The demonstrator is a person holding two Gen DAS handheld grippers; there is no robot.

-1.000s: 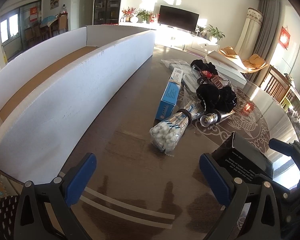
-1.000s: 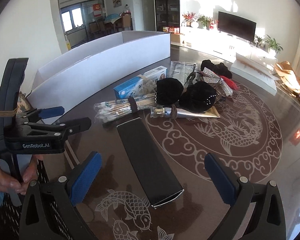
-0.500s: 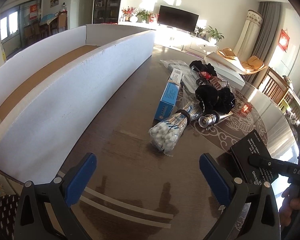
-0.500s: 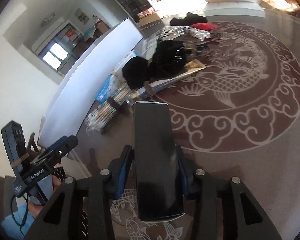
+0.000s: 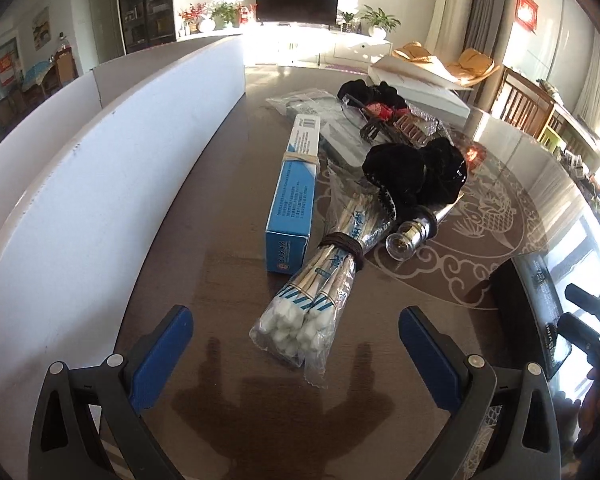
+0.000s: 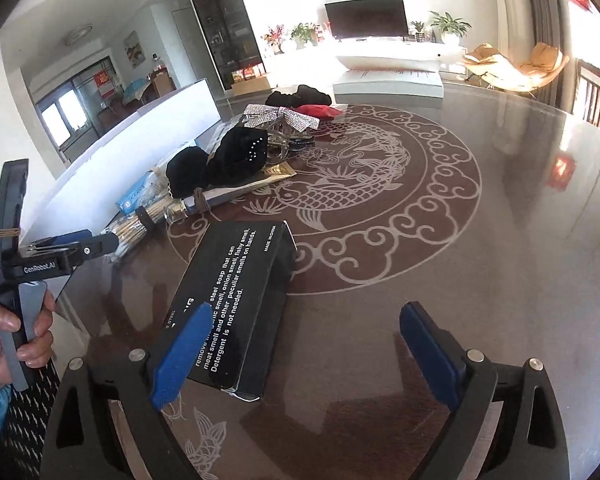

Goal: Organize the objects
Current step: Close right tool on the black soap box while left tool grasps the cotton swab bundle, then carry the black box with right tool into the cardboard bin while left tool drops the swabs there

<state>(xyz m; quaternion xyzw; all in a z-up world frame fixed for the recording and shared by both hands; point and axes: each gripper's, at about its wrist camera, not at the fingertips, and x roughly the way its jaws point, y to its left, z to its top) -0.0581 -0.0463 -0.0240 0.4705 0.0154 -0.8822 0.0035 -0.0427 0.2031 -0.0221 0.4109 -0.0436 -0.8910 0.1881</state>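
Observation:
A black soap box [image 6: 236, 300] lies on the table, just left of my open right gripper [image 6: 304, 350]; its near end sits behind the left finger [image 6: 180, 354]. It shows at the right edge of the left wrist view [image 5: 540, 300]. My left gripper [image 5: 296, 354] is open and empty, just short of a bagged bundle of cotton swabs [image 5: 320, 292]. Beside the swabs lie a blue box [image 5: 296, 196], a silver tube [image 5: 416, 232] and black hair scrunchies [image 5: 416, 178].
A long white open box [image 5: 112, 168] runs along the left of the table. More hair accessories and plastic bags [image 5: 380, 116] lie farther back. The dark table with a fish pattern [image 6: 380, 200] extends to the right.
My right gripper was shut on the black box half a second ago; now it is open and the box lies on the table. My left gripper has moved closer to the swabs.

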